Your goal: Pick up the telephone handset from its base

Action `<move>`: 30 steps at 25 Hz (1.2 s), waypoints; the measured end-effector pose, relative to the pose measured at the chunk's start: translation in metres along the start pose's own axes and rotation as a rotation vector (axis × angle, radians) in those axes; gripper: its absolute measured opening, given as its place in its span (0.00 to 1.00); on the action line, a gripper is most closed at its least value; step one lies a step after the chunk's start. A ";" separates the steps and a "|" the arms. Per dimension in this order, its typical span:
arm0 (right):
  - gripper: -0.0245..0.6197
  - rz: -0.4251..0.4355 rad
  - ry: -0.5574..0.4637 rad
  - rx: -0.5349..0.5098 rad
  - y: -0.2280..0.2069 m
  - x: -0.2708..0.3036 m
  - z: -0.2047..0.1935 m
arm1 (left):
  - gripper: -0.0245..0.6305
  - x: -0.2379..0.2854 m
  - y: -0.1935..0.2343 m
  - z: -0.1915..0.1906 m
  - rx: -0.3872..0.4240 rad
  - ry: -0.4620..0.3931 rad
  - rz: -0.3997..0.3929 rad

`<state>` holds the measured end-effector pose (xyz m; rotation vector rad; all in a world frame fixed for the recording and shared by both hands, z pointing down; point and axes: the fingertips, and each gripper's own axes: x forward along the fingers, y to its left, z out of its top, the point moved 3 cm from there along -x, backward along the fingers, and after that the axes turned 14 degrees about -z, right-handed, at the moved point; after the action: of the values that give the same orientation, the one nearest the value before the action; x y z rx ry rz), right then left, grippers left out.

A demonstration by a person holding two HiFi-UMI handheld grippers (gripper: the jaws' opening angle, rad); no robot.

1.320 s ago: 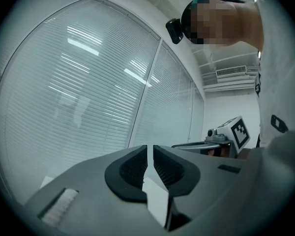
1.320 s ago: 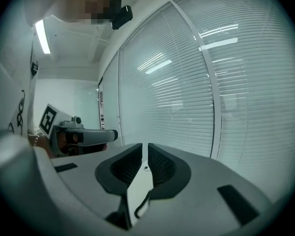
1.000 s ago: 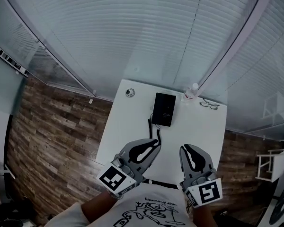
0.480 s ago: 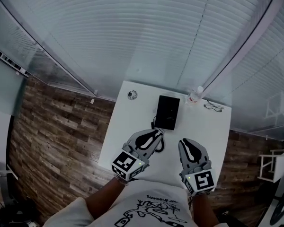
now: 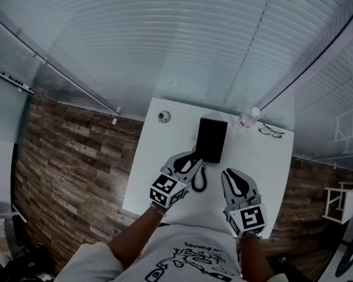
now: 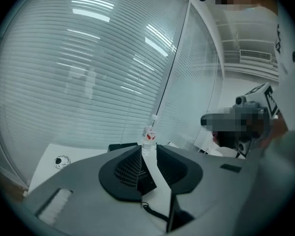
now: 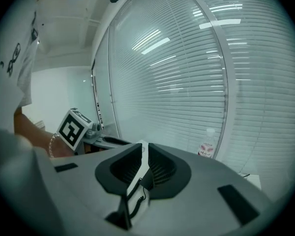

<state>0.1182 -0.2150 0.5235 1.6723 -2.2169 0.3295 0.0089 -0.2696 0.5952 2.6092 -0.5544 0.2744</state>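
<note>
Lowering toward the telephone [image 5: 212, 140], left gripper [image 5: 195, 157] has just opened, empty; right gripper [image 5: 230, 173] stays clenched.

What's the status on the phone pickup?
Left gripper just opening, nothing between jaws; right gripper shut, empty. Telephone untouched on table. Coiled cord beside left gripper.

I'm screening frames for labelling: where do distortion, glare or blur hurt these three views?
Head view: fisheye bends the blinds into arcs; the phone is a dark, detailless block. Left gripper view: ceiling-light streaks glare on the glass. Right gripper view: same streaks; the bottle looks soft.
</note>
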 end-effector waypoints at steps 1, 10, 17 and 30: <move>0.09 0.000 0.014 0.000 -0.001 0.004 -0.002 | 0.16 0.005 0.008 -0.007 -0.009 0.010 0.003; 0.09 0.000 0.084 0.002 -0.008 0.034 -0.020 | 0.19 0.043 0.071 -0.061 -0.086 0.078 0.027; 0.09 0.011 0.099 0.026 -0.015 0.054 -0.036 | 0.26 0.072 0.106 -0.079 -0.151 0.091 0.013; 0.09 0.016 0.123 0.073 -0.025 0.071 -0.057 | 0.31 0.100 0.131 -0.095 -0.260 0.041 -0.074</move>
<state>0.1324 -0.2627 0.6041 1.6255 -2.1528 0.5094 0.0334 -0.3648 0.7577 2.3608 -0.4461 0.2158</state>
